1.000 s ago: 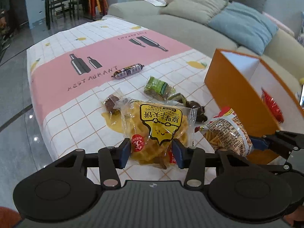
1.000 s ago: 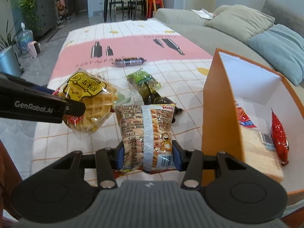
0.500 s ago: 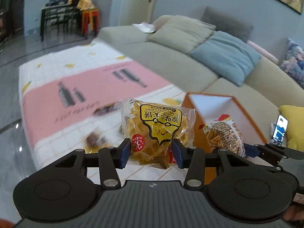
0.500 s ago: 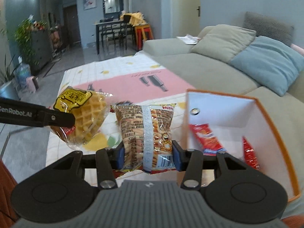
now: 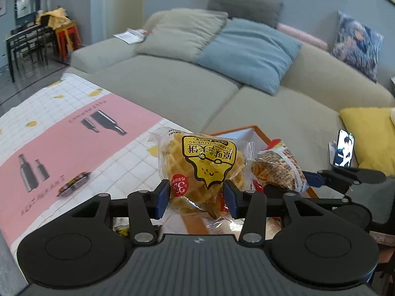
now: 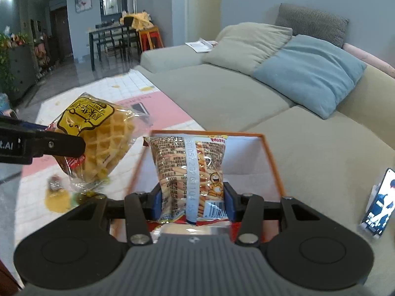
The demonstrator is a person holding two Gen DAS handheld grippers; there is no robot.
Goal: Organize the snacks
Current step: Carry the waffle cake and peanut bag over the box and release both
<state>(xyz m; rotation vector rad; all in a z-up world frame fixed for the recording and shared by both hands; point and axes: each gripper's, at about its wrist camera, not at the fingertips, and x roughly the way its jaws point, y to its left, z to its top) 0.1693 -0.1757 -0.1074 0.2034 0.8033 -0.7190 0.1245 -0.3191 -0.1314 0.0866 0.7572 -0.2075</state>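
Observation:
My left gripper [image 5: 197, 197] is shut on a clear waffle pack with a yellow label [image 5: 205, 170], held in the air at the left edge of the orange box [image 5: 259, 133]. In the right wrist view the same waffle pack [image 6: 98, 138] hangs left of the box. My right gripper [image 6: 192, 202] is shut on a bag of stick biscuits [image 6: 190, 175], held above the open orange box [image 6: 271, 157] with its white inside. The left wrist view shows that biscuit bag [image 5: 279, 167] just right of the waffle pack. The box's contents are mostly hidden.
A tablecloth with a pink band [image 5: 61, 148] covers the table; a small dark sausage snack [image 5: 74, 183] lies on it. More wrapped snacks [image 6: 55, 185] lie below the waffle pack. A grey sofa with cushions [image 5: 246, 49] runs behind. A phone [image 6: 377, 207] stands at the right.
Both grippers have lifted their packs off the table and swung right toward the orange box. The biscuit bag now hangs over the box opening, the waffle pack beside its left edge.

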